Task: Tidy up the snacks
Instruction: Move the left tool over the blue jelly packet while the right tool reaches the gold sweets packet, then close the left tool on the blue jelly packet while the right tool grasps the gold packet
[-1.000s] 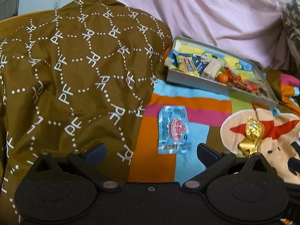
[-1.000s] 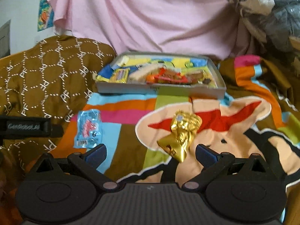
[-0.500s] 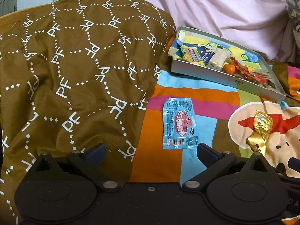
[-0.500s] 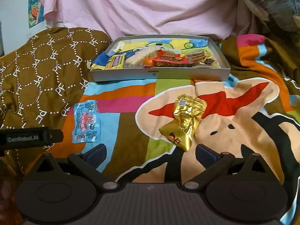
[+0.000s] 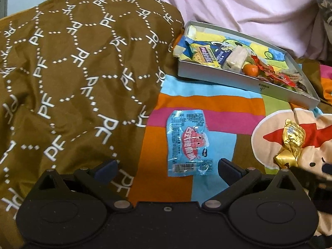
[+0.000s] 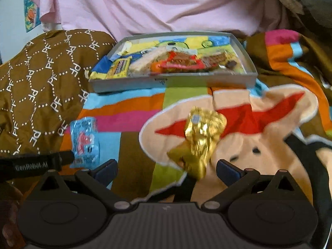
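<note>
I am viewing a colourful cartoon blanket [image 5: 207,103] spread as the working surface, with a brown patterned cloth [image 5: 83,72] lying over its left side and a pink sheet [image 6: 155,6] hanging behind.

A grey tray [image 6: 172,82] is sitting on the blanket at the far side, its left corner touching the brown cloth. It is holding several snacks, among them a yellow packet [image 5: 204,55], a pale wrapped bar [image 5: 236,59] and a small orange item [image 5: 250,70]; the rest I cannot tell apart.

2 snacks are lying outside the tray. A blue packet [image 5: 187,143] with a red cartoon print is lying flat on the blanket, well short of the tray. A gold foil snack [image 6: 199,141] is lying to its right on the cartoon figure, apart from it.

I am holding the left gripper [image 5: 167,167] with its fingers spread wide and empty, the blue packet lying just ahead between them. The right gripper [image 6: 166,166] is likewise standing apart and empty, the gold foil snack lying in the gap at its fingertips; I cannot tell whether anything is touching it.
</note>
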A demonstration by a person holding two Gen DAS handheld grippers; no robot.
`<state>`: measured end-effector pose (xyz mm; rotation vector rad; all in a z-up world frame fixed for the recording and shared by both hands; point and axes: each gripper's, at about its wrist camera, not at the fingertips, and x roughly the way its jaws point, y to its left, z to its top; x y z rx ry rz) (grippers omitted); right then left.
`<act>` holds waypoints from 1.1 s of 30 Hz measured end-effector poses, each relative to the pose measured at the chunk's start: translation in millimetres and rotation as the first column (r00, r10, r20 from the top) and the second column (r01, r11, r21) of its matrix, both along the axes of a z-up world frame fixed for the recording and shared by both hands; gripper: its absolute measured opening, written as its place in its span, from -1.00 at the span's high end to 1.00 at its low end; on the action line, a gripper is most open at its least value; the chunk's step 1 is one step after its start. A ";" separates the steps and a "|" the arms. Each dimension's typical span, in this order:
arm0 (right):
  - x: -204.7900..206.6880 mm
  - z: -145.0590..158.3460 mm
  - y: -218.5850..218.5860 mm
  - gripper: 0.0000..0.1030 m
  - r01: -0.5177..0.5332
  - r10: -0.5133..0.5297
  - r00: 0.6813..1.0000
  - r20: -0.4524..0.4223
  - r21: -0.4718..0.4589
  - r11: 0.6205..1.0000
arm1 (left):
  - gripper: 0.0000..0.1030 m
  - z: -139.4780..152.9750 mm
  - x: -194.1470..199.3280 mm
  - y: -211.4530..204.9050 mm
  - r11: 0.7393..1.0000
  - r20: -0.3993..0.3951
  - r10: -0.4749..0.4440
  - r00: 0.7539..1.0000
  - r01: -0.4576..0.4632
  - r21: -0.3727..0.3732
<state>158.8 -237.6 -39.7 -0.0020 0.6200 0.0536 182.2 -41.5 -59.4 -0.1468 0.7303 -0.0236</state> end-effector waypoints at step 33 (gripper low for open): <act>62.2 -44.3 -13.4 -0.88 0.102 -0.102 0.995 -0.003 0.039 0.994 | -0.75 -28.2 58.5 -35.3 0.998 -0.014 -0.034 0.999 0.034 0.048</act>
